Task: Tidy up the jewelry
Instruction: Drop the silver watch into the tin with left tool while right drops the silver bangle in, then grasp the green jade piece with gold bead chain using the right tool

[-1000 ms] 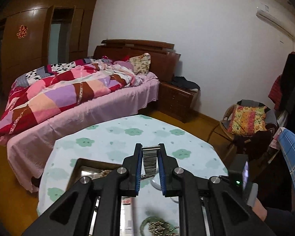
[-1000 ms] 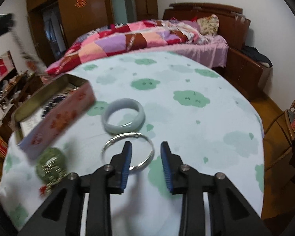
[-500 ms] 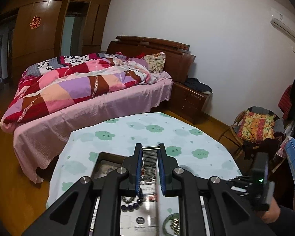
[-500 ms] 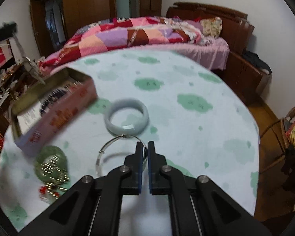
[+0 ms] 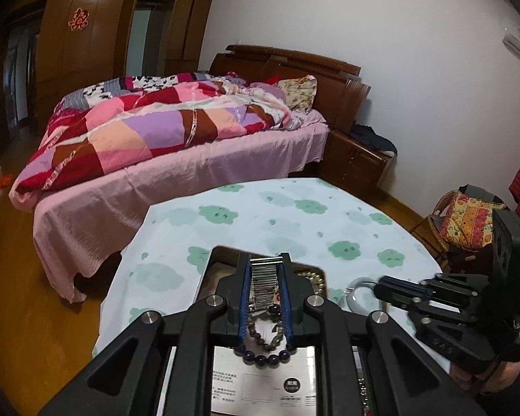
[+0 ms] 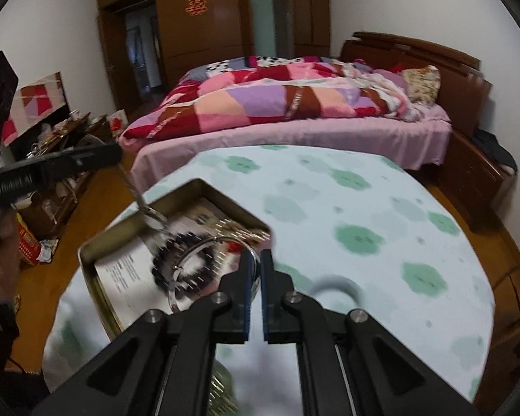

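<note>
My left gripper point(image 5: 265, 263) is shut on a silver link watch band point(image 5: 264, 280) that hangs down into the open metal tin point(image 5: 222, 253); it also shows in the right wrist view point(image 6: 145, 208). A dark bead bracelet point(image 5: 263, 355) lies in the tin. My right gripper point(image 6: 255, 254) is shut on a thin silver bangle point(image 6: 194, 248) and holds it over the tin point(image 6: 128, 222), above the bead bracelet point(image 6: 187, 270). A pale jade bangle point(image 6: 336, 286) lies on the tablecloth to the right of the tin.
The round table has a white cloth with green clouds point(image 6: 357, 208). A green bead piece point(image 6: 222, 391) lies at the near edge. A bed point(image 5: 176, 128) stands beyond the table, a nightstand point(image 5: 357, 163) and a wicker chair point(image 5: 464, 218) to the right.
My right gripper shut on the silver bangle, lifted it off the cloth and carried it left over the tin. My left gripper brought the watch band down over the tin.
</note>
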`<state>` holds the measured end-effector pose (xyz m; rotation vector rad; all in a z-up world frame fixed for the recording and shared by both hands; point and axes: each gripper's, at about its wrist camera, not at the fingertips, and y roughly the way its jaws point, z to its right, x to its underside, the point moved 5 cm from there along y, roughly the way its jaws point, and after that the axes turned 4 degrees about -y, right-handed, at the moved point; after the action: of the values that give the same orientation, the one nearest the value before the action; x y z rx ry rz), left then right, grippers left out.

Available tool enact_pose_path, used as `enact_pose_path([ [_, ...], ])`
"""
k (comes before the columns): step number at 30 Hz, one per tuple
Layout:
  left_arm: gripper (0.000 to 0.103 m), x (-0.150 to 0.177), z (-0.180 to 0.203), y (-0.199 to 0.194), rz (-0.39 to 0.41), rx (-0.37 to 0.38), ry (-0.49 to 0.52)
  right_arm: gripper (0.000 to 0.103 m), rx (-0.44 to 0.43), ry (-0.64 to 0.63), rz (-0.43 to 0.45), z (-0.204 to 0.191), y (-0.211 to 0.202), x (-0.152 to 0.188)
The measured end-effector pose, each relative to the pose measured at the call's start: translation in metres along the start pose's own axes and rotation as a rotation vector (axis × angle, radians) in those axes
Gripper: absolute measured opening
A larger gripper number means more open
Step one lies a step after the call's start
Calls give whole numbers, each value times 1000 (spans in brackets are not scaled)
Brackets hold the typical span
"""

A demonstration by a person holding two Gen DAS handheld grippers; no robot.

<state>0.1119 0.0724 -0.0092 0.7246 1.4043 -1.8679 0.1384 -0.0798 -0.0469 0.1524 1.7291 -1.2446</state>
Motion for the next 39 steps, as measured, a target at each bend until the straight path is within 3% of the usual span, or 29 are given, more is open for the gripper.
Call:
enact_pose_path([
  [9,15,11,-14,33,-53,-56,14,6,-5,-68,-89,-28,60,7],
  [12,37,18,-15,38,-76,-82,23,7,-3,-53,-86,-25,58,9],
  [13,49,19,-15,38,-71,-96,26,10,-6,-49,-83,-24,56,9],
  [14,55,20,-16,38,-68,-103,26,19,-6,-44,-83,-23,54,10],
  [16,56,21,-16,36,-65,-105,24,33,-4,-39,-76,-22,49,10],
  [28,56,27,-3,29,-68,-132,81,51,-5,2,-45,-8,17,28],
  [39,56,53,13,12,-83,-147,104,68,-4,28,-45,3,-21,59],
])
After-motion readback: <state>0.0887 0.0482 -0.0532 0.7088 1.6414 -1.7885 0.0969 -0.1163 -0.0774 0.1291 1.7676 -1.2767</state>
